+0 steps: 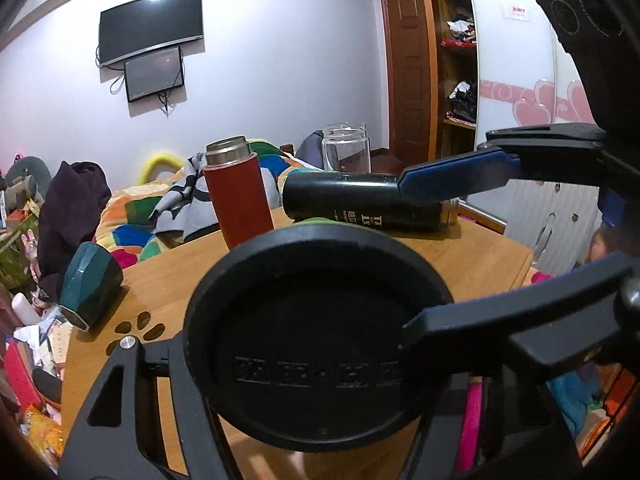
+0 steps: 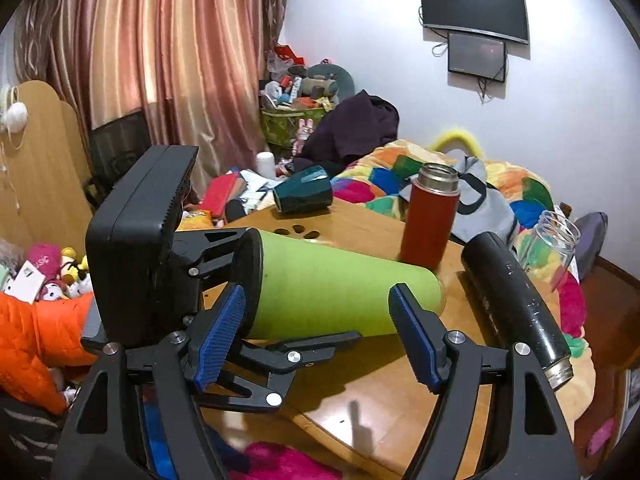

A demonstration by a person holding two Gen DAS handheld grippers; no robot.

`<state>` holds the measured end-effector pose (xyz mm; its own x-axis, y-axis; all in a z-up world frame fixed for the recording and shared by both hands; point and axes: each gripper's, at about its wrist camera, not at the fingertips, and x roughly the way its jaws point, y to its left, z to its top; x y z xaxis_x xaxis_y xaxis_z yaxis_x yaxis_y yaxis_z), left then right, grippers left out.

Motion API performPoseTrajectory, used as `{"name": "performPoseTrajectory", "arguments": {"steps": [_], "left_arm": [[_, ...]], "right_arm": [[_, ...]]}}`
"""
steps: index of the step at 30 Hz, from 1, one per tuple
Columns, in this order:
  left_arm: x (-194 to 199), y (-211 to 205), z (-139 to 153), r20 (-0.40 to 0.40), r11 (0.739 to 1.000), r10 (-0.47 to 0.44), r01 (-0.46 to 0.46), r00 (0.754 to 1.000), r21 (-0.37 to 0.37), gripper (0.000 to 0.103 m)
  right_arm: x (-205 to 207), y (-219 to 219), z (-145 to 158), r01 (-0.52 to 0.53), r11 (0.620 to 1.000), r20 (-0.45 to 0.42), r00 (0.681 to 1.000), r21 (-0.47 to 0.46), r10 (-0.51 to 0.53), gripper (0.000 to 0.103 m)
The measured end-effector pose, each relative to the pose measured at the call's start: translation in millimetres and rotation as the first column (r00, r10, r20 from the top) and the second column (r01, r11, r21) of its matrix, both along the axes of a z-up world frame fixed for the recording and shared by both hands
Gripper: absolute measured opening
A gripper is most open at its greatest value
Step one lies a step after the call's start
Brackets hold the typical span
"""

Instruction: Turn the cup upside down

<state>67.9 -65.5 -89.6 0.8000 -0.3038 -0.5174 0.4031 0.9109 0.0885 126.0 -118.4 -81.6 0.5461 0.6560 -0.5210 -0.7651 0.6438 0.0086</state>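
Observation:
A lime-green cup (image 2: 340, 292) with a black lid (image 1: 316, 344) lies on its side above the wooden table (image 2: 360, 396). My left gripper (image 2: 256, 320) is shut on the cup near its lid end; in the left wrist view the lid fills the middle and hides the cup body. My right gripper (image 2: 316, 340) is open, its blue pads (image 2: 412, 336) either side of the cup's body without touching it. It also shows in the left wrist view (image 1: 424, 248), at the right.
On the table stand a red flask (image 2: 428, 216) and a clear glass jar (image 2: 556, 244); a black flask (image 2: 516, 304) and a dark-green cup (image 2: 304, 192) lie on their sides. A cluttered bed lies beyond, with curtains at left.

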Motion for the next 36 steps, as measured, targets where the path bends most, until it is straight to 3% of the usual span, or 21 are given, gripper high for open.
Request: {"name": "performPoseTrajectory", "arguments": {"steps": [7,11,18,22,27,36], "left_arm": [[-9.9,-0.4,7.7,0.004,0.998,-0.013,0.012,1.000,0.062,0.064],[-8.2,5.8,7.2,-0.026,0.999,-0.003,0.004,1.000,0.042,0.064],[-11.8,17.4,15.4,-0.026,1.000,0.025,-0.025,0.999,-0.003,0.064],[-10.7,22.8,21.2,-0.026,0.999,0.025,-0.026,0.999,-0.022,0.064],[-7.5,23.1,25.2,-0.028,0.999,0.034,-0.034,0.999,-0.019,0.064],[3.7,27.7,33.9,-0.021,0.998,0.045,-0.045,0.999,-0.043,0.064]], "right_arm": [[-13.7,-3.3,8.5,-0.030,0.999,0.055,0.998,0.015,0.029,0.071],[-16.0,-14.2,14.7,-0.013,0.999,0.080,0.997,0.039,0.010,0.071],[12.1,-35.4,14.5,0.156,0.987,0.060,0.985,0.048,-0.159,0.071],[51.9,-29.2,-3.0,0.242,0.969,-0.025,0.970,0.043,-0.241,0.059],[84.6,-13.6,-24.1,0.244,0.969,-0.121,0.964,0.044,-0.238,0.042],[89.3,3.2,-34.6,0.209,0.977,-0.135,0.970,0.042,-0.202,0.028]]}}
